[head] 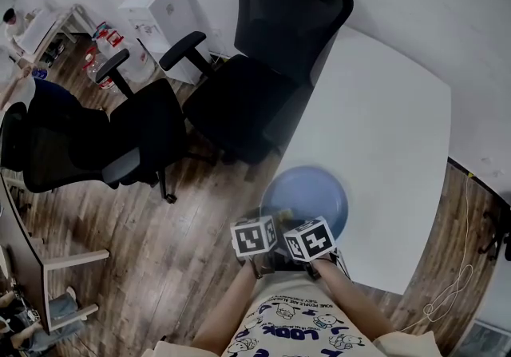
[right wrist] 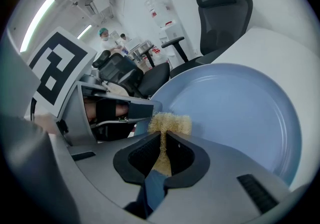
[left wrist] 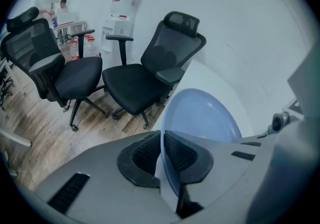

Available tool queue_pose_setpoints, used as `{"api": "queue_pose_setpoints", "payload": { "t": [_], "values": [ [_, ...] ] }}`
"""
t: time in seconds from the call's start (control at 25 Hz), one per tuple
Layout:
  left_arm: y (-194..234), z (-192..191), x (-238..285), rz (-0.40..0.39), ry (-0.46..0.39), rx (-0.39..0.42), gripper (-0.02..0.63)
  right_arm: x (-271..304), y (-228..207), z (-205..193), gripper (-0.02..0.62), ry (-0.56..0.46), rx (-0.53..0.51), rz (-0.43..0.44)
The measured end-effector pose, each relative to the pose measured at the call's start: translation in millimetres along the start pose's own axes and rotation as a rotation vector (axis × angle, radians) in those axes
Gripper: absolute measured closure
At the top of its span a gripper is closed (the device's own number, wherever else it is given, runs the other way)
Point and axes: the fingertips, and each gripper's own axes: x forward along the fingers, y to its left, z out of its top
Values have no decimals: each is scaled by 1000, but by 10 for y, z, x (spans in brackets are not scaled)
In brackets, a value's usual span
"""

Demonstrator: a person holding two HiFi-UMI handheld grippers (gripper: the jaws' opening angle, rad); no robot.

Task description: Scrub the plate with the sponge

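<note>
White table (head: 383,124) with black office chairs (head: 239,92) beside it: a blue plate (left wrist: 202,115) is tilted up on edge over the table's near edge.
Left tongs (left wrist: 163,143) are almost pressed together, pinching the plate's near rim, and its hollow face is turned toward the right tongs (right wrist: 164,143). Those clamp a yellow sponge (right wrist: 170,124), its long axis running forward out of the pads and its frayed tip against the plate's face near that rim.
</note>
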Motion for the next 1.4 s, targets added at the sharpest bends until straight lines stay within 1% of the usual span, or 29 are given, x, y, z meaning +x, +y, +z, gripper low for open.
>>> {"api": "queue_pose_setpoints", "payload": {
  "t": [0.12,0.32,0.56,0.76,1.04,1.4],
  "values": [
    [-1,7,3,6,-3,1,578,4,65,-72,551,25,-33,26],
    [-1,21,-6,17,-9,9,577,-21,117,-144,551,64,-116,24],
    [-8,22,-7,31,-12,24,574,-106,105,-233,551,97,-113,62],
    [-5,15,-6,43,-15,32,572,-169,67,-345,551,119,-138,78],
    [-19,20,13,55,-15,47,571,-269,-58,-460,550,148,-213,47],
    [-22,32,15,62,-18,57,569,-414,-257,-513,549,183,-185,5]
  ]
}}
